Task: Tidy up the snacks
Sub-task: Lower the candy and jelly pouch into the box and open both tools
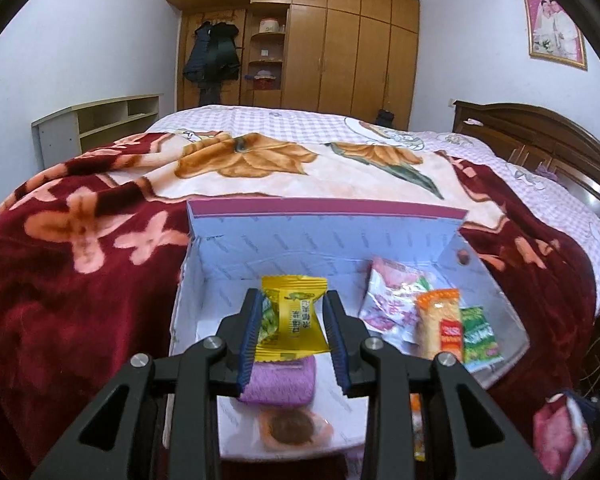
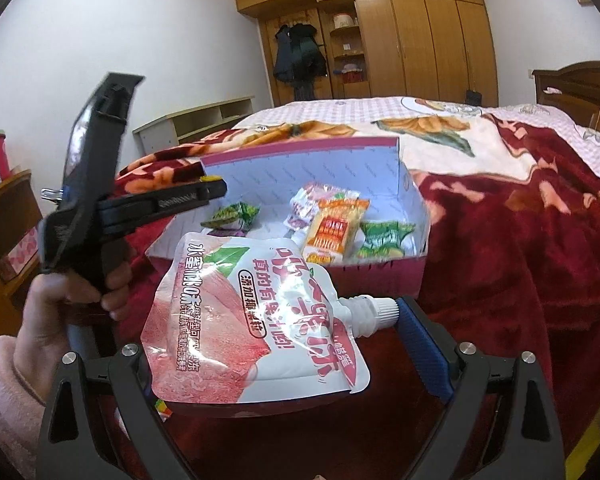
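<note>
The left gripper (image 1: 290, 312) has its jaws closed on a yellow candy (image 1: 292, 320), held just above the open box (image 1: 380, 236) that sits on the bed (image 1: 80, 260). Inside the box lie an orange cracker pack (image 1: 438, 322), a green packet (image 1: 480, 334) and a purple packet (image 1: 278, 384). The right gripper (image 2: 284, 344) has its jaws spread wide around a pink jelly pouch (image 2: 252, 320), gripped in front of the box, its white cap (image 2: 384, 308) touching the blue pad.

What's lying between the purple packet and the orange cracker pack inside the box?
Nothing: in the left wrist view, bare white box floor separates the purple packet from the orange cracker pack. The left hand-held gripper holds a yellow candy above that stretch.
</note>
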`<state>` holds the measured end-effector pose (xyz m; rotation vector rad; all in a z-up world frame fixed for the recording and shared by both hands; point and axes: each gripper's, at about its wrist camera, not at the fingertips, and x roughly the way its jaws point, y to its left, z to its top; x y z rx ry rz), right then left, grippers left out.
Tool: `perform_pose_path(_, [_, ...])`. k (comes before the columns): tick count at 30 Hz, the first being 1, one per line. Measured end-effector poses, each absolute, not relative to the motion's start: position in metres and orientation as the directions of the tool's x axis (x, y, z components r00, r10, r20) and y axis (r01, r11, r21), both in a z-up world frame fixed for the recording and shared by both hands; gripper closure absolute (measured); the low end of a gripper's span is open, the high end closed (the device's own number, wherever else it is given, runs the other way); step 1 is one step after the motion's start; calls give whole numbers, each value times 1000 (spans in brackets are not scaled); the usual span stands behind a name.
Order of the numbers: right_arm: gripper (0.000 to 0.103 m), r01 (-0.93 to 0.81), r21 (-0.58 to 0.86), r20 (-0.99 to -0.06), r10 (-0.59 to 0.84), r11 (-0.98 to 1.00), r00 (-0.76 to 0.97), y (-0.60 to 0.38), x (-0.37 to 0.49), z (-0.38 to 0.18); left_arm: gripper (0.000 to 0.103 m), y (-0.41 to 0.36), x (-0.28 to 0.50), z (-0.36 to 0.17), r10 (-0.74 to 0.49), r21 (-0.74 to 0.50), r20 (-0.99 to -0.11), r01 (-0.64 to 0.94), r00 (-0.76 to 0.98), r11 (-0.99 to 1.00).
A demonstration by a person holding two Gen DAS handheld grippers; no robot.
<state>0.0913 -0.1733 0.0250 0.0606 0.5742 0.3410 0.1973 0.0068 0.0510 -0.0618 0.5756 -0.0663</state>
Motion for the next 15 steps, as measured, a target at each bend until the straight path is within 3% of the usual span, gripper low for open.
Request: perform_pose_path(15, [7, -296, 129, -511, 319, 947, 798, -175, 115, 34, 70, 12, 234, 31, -40, -50, -588, 14, 808, 999])
